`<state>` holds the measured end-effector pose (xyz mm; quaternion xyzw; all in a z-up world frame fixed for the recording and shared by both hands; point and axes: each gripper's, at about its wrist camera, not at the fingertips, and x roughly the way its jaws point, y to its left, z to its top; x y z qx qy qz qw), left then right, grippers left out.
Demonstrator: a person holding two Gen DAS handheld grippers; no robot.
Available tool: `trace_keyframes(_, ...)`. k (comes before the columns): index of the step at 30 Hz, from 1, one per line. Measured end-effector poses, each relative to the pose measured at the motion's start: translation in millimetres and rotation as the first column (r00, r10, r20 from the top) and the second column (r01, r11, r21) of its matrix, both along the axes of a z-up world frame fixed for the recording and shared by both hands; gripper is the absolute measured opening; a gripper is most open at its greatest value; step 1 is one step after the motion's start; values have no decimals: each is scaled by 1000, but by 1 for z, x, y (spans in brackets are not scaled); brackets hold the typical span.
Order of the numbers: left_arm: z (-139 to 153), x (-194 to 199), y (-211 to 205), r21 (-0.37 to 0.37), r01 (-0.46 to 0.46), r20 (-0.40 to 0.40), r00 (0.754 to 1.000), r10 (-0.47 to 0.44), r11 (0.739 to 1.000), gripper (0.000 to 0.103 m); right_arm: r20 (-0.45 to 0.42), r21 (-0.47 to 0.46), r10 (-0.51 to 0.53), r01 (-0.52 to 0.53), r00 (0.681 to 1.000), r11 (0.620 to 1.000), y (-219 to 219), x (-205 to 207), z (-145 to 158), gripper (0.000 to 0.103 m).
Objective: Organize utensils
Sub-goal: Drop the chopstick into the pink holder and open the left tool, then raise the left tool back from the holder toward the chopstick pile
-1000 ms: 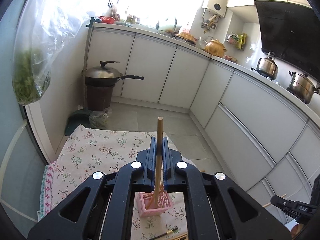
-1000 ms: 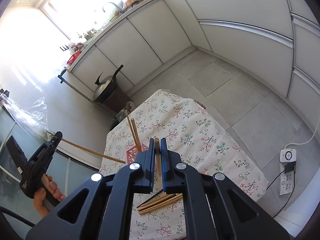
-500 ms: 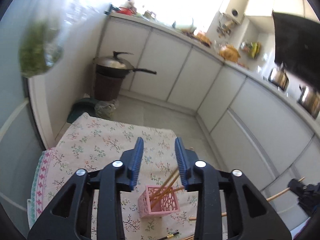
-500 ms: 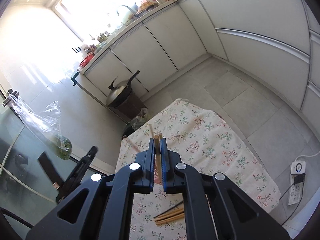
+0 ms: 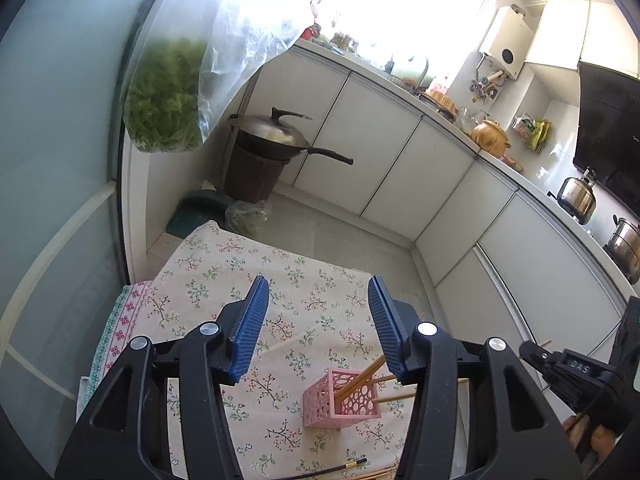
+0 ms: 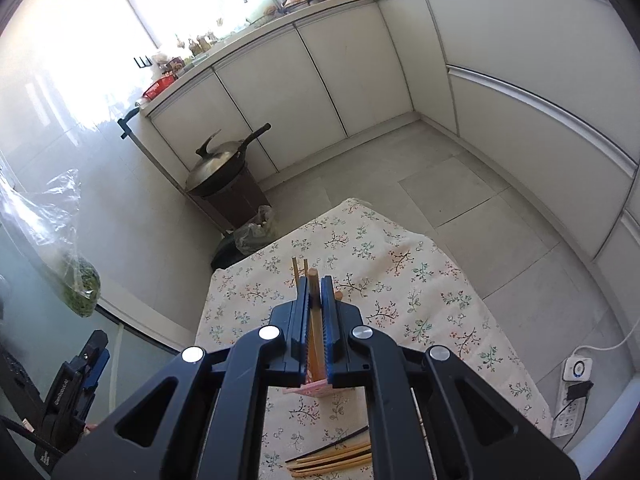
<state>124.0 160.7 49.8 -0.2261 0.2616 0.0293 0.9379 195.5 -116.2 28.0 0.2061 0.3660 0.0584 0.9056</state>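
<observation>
A pink perforated holder point(image 5: 340, 400) stands on the floral tablecloth point(image 5: 224, 280) with wooden chopsticks point(image 5: 362, 376) leaning in it. My left gripper point(image 5: 316, 320) is open and empty, raised above the cloth to the left of the holder. My right gripper point(image 6: 316, 300) is shut on a wooden chopstick point(image 6: 314, 320), held upright just above the holder point(image 6: 308, 388), which its jaws mostly hide. Two chopstick tips point(image 6: 300, 268) stick up beyond it. More chopsticks point(image 6: 332, 456), wooden and one black, lie on the cloth at the near edge.
A wok on a brown bin point(image 5: 264, 156) stands on the floor beyond the table. A bag of greens point(image 5: 168, 92) hangs at the left. White cabinets point(image 6: 320, 72) line the walls. A power strip point(image 6: 572, 392) lies on the floor at the right.
My left gripper let go of its chopstick into the holder, opened wide and pulled back to the left. My right gripper moved its chopstick over the holder.
</observation>
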Motion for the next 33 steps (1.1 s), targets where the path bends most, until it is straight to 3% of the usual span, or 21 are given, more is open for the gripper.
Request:
trace_keyframes(6, -10, 7, -5, 12, 26, -43, 999, -25, 1000, 51, -65, 24, 61, -59, 996, 998, 25, 31, -21, 12)
trace_keyframes(8, -11, 7, -8, 23, 45, -46, 998, -44, 999, 52, -50, 28, 62, -61, 997, 998, 26, 29, -20, 23)
trace_keyframes(11, -10, 4, -15, 48, 64, -38, 997, -62, 997, 55, -13, -5, 64, -64, 998, 998, 31, 19, -16, 35)
trace_keyframes(18, -9, 3, -29, 70, 91, -44, 995, -88, 993, 65, 21, -69, 73, -71, 997, 995, 34, -8, -17, 39)
trace_keyframes(26, -11, -8, -55, 187, 107, -40, 994, -101, 976, 76, 87, -161, 58, -43, 995, 986, 35, -40, -22, 57)
trace_keyframes(33, -14, -20, -66, 217, 121, -41, 993, -115, 969, 86, 110, -171, 7, 12, 994, 985, 22, -63, -31, 74)
